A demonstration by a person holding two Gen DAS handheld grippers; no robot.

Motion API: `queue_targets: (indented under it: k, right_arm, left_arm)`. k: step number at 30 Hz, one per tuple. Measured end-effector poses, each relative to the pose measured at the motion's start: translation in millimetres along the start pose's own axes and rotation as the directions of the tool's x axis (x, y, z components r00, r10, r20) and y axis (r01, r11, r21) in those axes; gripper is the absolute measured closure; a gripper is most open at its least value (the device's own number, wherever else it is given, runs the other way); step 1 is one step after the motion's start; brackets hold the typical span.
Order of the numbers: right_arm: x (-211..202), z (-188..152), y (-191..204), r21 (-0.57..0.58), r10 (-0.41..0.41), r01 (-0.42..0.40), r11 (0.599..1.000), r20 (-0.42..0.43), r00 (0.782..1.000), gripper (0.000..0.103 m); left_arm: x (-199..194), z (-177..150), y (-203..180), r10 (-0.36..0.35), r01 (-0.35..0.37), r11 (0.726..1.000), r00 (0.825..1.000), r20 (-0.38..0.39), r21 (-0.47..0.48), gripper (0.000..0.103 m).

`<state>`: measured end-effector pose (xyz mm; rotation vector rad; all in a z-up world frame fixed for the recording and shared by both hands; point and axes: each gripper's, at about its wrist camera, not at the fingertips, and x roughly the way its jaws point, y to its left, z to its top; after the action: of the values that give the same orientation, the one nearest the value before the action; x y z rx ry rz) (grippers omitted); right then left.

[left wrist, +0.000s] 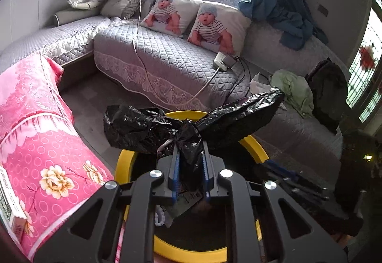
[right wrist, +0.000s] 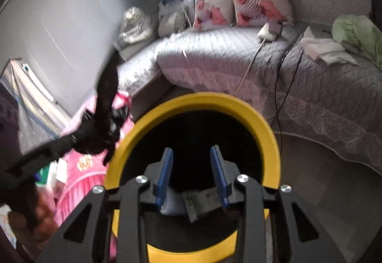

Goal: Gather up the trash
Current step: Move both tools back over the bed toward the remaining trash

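My left gripper (left wrist: 191,147) is shut on the gathered neck of a black trash bag (left wrist: 148,127), just below a knot. The bag's two loose ends spread out left and right above the pads. A round bin with a yellow rim (left wrist: 253,146) stands directly underneath. In the right wrist view my right gripper (right wrist: 191,149) hangs open over the mouth of the same bin (right wrist: 198,100), nothing between its blue pads. A paper packet (right wrist: 203,201) and a white wad (right wrist: 172,205) lie inside the bin. The black bag (right wrist: 105,105) shows blurred at the left.
A pink flowered cloth (left wrist: 47,143) covers furniture left of the bin, with a small box (left wrist: 9,210) on it. A grey quilted sofa (left wrist: 167,60) runs behind, bearing a power strip (left wrist: 222,61) with trailing cables, a green cloth (left wrist: 293,89) and a dark backpack (left wrist: 327,86).
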<state>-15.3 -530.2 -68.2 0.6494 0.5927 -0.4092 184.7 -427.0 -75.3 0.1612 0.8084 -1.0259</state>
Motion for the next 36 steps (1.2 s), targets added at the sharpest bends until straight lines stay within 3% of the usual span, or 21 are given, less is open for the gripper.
queue_targets:
  k: [3, 7, 10, 14, 16, 20, 22, 25, 27, 30, 34, 36]
  right_arm:
    - [-19, 3, -6, 0.020, -0.015, 0.014, 1.000, 0.064, 0.998, 0.057]
    - [-50, 4, -15, 0.046, -0.030, 0.023, 0.999, 0.170, 0.985, 0.045]
    - [-70, 5, -16, 0.044, -0.023, 0.012, 0.999, 0.249, 0.968, 0.029]
    - [-83, 5, -3, -0.027, 0.015, -0.007, 1.000, 0.300, 0.954, 0.017]
    - [-83, 5, 8, -0.067, 0.069, -0.051, 0.996, 0.295, 0.953, 0.008]
    - [-72, -1, 45, -0.170, 0.199, -0.162, 0.972, 0.232, 0.952, 0.008]
    - [-63, -7, 67, -0.222, 0.267, -0.225, 0.949, 0.180, 0.947, 0.008]
    - [-45, -14, 101, -0.271, 0.386, -0.359, 0.893, 0.053, 0.921, 0.008]
    - [-34, -22, 124, -0.280, 0.447, -0.438, 0.854, -0.034, 0.894, 0.008]
    - [-16, -39, 163, -0.302, 0.497, -0.520, 0.799, -0.156, 0.854, 0.008]
    - [3, -60, 203, -0.320, 0.535, -0.595, 0.737, -0.262, 0.804, 0.008]
    - [14, -66, 221, -0.322, 0.538, -0.612, 0.722, -0.295, 0.790, 0.008]
  left_arm:
    - [-10, -5, 2, 0.026, -0.025, 1.000, 0.999, 0.043, -0.016, 0.030]
    - [-24, -8, 9, 0.047, -0.042, 0.998, 0.994, 0.099, -0.052, 0.023]
    - [-51, -10, 17, 0.080, -0.053, 0.991, 0.972, 0.221, -0.126, 0.012]
    - [-107, -10, 32, 0.127, -0.033, 0.970, 0.912, 0.391, -0.239, 0.009]
    - [-143, -11, 38, 0.153, -0.016, 0.959, 0.868, 0.471, -0.282, 0.008]
    - [-216, -12, 48, 0.243, -0.041, 0.940, 0.775, 0.583, -0.338, 0.008]
    - [-242, -13, 54, 0.265, -0.052, 0.937, 0.752, 0.604, -0.346, 0.008]
    - [-288, -28, 73, 0.333, -0.087, 0.917, 0.705, 0.626, -0.389, 0.008]
    - [-318, -45, 93, 0.386, -0.120, 0.901, 0.662, 0.642, -0.418, 0.008]
    - [-357, -74, 127, 0.528, -0.228, 0.833, 0.601, 0.601, -0.503, 0.008]
    - [-387, -115, 164, 0.647, -0.338, 0.744, 0.579, 0.495, -0.577, 0.008]
    - [-391, -142, 178, 0.681, -0.377, 0.707, 0.590, 0.433, -0.598, 0.008]
